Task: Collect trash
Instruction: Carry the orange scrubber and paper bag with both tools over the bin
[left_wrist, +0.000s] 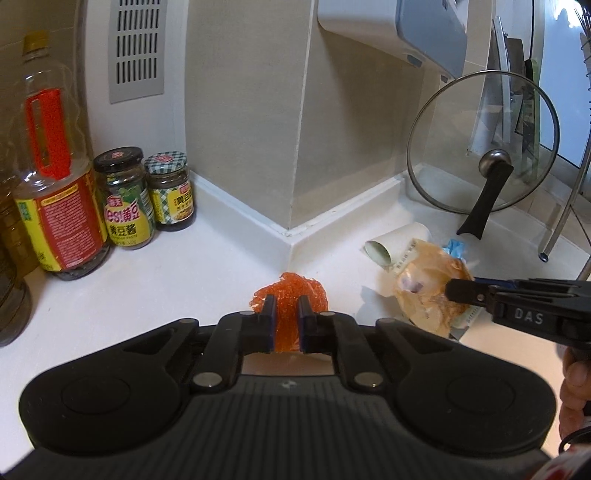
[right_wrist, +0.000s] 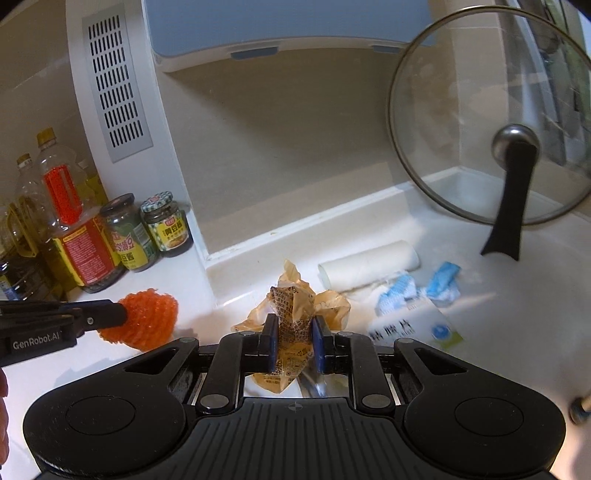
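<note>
Orange mesh is soft stuff, and that is my worry: the orange netting ball (left_wrist: 291, 295) squashes between my left gripper (left_wrist: 286, 308) pads, so it could spring loose if I swing it hard. My right gripper (right_wrist: 293, 326) has a thinner hold still, clamped on a crinkled tan wrapper (right_wrist: 291, 317) whose loose ends flare out above and below the pads (slick film, I judge, and apt to slide). A slip would drop either piece back on the white counter (left_wrist: 166, 280).

Both pairs of jaws are closed down on their catch, the netting ball bulging past the left fingertips, the wrapper pinched across its middle on the right.

Left lying on the counter ahead are a paper roll (right_wrist: 369, 267), blue-and-white scraps (right_wrist: 417, 288) and a printed box (right_wrist: 417, 325), near the leaning glass lid (right_wrist: 491, 122).
</note>
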